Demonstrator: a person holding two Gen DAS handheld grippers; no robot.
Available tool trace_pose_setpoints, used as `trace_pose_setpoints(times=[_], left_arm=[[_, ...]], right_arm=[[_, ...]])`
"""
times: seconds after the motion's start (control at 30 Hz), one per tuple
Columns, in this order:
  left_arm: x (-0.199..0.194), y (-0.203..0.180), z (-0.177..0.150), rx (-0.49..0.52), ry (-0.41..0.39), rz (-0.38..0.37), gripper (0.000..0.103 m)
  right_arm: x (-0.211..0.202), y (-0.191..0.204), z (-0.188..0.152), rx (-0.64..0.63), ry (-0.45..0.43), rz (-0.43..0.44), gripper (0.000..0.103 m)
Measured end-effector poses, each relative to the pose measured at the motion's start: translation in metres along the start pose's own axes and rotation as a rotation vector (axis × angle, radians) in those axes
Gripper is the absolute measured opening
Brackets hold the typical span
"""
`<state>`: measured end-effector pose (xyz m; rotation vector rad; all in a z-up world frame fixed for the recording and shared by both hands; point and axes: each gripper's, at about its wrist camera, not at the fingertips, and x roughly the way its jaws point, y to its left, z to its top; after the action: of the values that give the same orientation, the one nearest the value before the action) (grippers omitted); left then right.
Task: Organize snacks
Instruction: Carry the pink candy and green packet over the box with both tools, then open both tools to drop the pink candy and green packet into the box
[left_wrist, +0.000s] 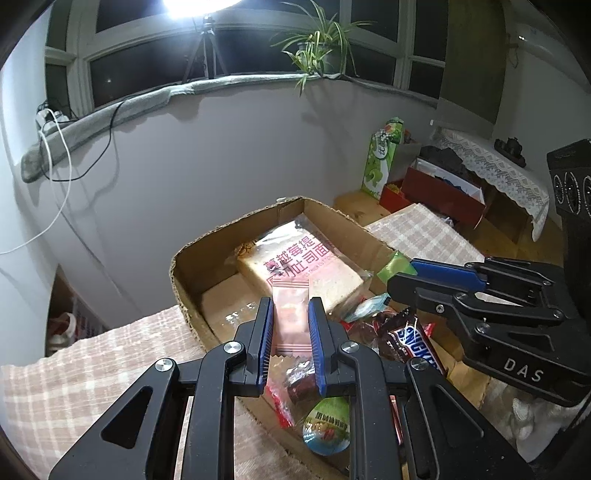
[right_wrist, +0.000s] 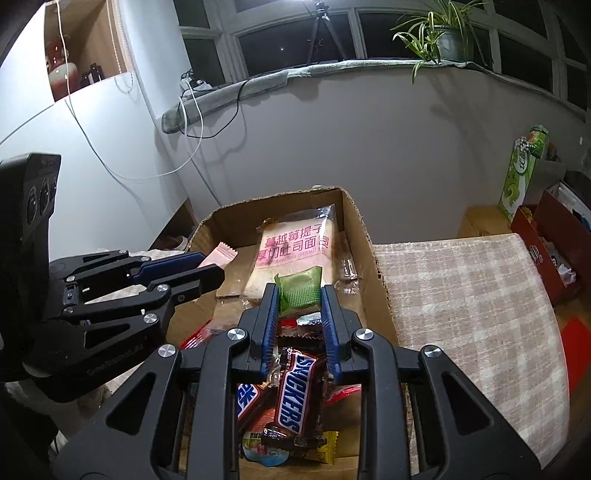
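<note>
A cardboard box (left_wrist: 192, 258) (right_wrist: 358, 218) sits on a checked cloth and holds a bagged toast loaf (left_wrist: 306, 266) (right_wrist: 295, 251), Snickers bars (left_wrist: 413, 339) (right_wrist: 295, 391) and several small sweets. My left gripper (left_wrist: 290, 314) is shut on a pink sachet (left_wrist: 291, 314), held above the box; the sachet also shows in the right wrist view (right_wrist: 219, 256). My right gripper (right_wrist: 298, 299) is shut on a green sachet (right_wrist: 300, 291) above the box; the sachet also shows in the left wrist view (left_wrist: 395, 264).
The checked cloth (right_wrist: 461, 295) covers the table right of the box. A red box (left_wrist: 439, 192) and a green carton (left_wrist: 380, 162) stand at the back right. A grey wall and a windowsill with a potted plant (right_wrist: 443, 33) lie behind.
</note>
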<state>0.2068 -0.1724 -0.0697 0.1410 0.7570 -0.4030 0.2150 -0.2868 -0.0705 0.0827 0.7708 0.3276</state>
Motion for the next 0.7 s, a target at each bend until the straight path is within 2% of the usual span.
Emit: trace_pose_setpoints(times=[0.53, 0.6, 0.67, 0.7], left_arm=[[0.0110, 0.0078, -0.0003, -0.023, 0.026, 0.013, 0.018], [0.0103, 0.0074, -0.0003, -0.021, 0.023, 0.013, 0.018], [0.0101, 0.0058, -0.0006, -0.013, 0.024, 0.018, 0.019], [0.0100, 0.0050, -0.0004, -0.011, 0.024, 0.023, 0.023]], right_arm=[[0.0089, 0.0029, -0.0022, -0.017, 0.012, -0.034, 0.026], [0.0084, 0.0018, -0.0026, -0.021, 0.010, -0.050, 0.043], [0.0056, 0.0001, -0.0031, -0.016, -0.001, -0.063, 0.055], [0.0038, -0.0008, -0.0030, -0.017, -0.007, -0.065, 0.059]])
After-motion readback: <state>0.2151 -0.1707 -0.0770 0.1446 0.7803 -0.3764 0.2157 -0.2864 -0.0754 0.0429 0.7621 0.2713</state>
